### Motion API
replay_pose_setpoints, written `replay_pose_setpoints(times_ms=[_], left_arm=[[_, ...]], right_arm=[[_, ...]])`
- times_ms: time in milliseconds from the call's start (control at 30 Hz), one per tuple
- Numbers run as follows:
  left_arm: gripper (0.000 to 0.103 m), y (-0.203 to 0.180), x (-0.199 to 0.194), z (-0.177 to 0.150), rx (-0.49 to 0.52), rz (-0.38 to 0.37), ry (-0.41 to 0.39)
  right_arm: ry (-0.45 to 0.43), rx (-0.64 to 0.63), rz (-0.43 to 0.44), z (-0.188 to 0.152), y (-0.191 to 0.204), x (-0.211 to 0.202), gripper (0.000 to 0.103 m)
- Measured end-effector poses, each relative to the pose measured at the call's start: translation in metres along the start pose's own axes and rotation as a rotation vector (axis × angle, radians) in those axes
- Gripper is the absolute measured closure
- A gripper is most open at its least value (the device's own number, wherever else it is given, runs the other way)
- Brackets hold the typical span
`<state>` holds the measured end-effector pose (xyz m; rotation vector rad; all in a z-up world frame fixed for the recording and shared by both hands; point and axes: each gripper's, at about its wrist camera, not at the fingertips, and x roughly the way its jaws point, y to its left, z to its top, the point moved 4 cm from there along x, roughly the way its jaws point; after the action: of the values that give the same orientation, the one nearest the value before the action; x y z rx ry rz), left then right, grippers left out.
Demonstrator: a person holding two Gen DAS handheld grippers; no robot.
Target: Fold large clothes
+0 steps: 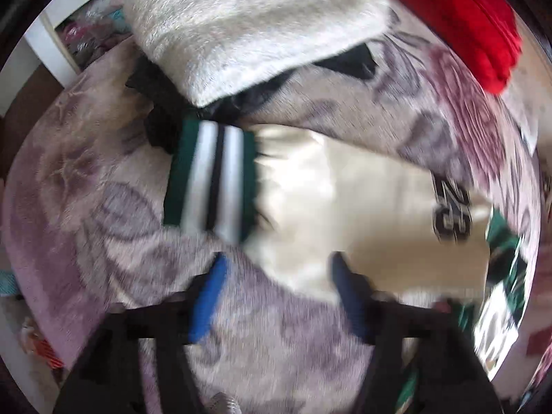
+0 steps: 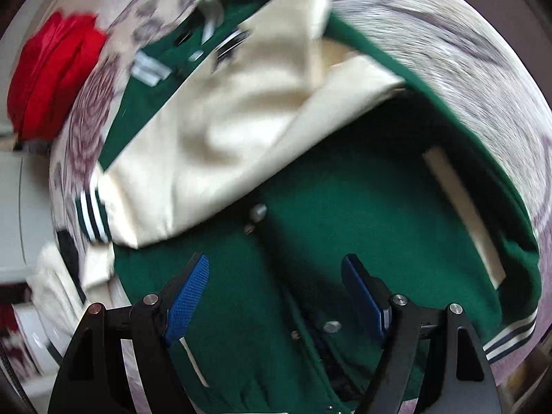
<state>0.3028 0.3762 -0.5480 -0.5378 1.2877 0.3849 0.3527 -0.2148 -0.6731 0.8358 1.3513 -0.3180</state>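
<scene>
In the left wrist view, my left gripper [image 1: 276,276] points steeply down at the flowered blanket [image 1: 86,207]. Its jaws stand apart and nothing is between them; the blue pads [image 1: 207,296] touch no cloth. The cream sleeve [image 1: 345,207] of the varsity jacket [image 1: 496,241] lies just ahead of the jaws and to their right, and its striped cuff [image 1: 214,179] is ahead and a little to the left. Far ahead I see a folded pale fleece [image 1: 248,24] on top of something black, and a red garment [image 1: 465,17] far ahead to the right. The picture is blurred, so small details I cannot tell.

In the right wrist view, my right gripper [image 2: 276,276] also points steeply down, over the green body of the jacket. These jaws are wide apart and empty too. The snap placket [image 2: 257,212] runs between them and onward ahead. The sleeve lies folded across the chest, ahead and to the left. The striped hem [image 2: 510,334] is at the right of the jaws, and a cream pocket welt [image 2: 465,214] ahead to the right.

I judge that one sleeve is already laid in, and the body is not yet folded. The next move probably calls for both jaws to go down and pinch the hem or a side edge, taking all layers together, so that the sleeve does not slide out.
</scene>
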Motion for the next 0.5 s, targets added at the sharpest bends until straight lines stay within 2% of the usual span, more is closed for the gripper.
replay_pose_setpoints(times_ms=[100, 167, 233, 300, 333, 367, 400, 467, 500], left_arm=[[0.033, -0.043, -0.018, -0.03, 0.115, 0.034, 0.011], [0.033, -0.084, -0.023, -0.04, 0.202, 0.039, 0.008], [0.033, -0.136, -0.028, -0.051, 0.305, 0.04, -0.004], [0.033, -0.195, -0.03, -0.065, 0.405, 0.003, -0.011], [0.033, -0.234, -0.029, -0.074, 0.473, -0.015, -0.01], [0.033, -0.261, -0.029, -0.081, 0.521, -0.036, -0.013], [0.033, -0.31, -0.028, -0.094, 0.598, -0.077, -0.01], [0.033, -0.377, -0.026, -0.113, 0.701, -0.128, 0.003], [0.033, -0.423, -0.023, -0.126, 0.764, -0.18, 0.02]], right_arm=[[-0.015, 0.258, 0.141, 0.028, -0.054, -0.002, 0.022], [-0.015, 0.429, 0.279, 0.05, -0.092, 0.014, 0.023], [-0.034, 0.531, 0.4, 0.069, -0.117, 0.031, 0.032], [-0.04, 0.609, 0.53, 0.087, -0.134, 0.049, 0.08], [-0.035, 0.646, 0.592, 0.094, -0.139, 0.055, 0.09], [-0.055, 0.666, 0.606, 0.1, -0.146, 0.054, 0.093], [-0.083, 0.667, 0.57, 0.103, -0.151, 0.049, 0.095], [-0.161, 0.667, 0.488, 0.11, -0.168, 0.036, 0.096], [-0.186, 0.684, 0.476, 0.114, -0.178, 0.031, 0.096]])
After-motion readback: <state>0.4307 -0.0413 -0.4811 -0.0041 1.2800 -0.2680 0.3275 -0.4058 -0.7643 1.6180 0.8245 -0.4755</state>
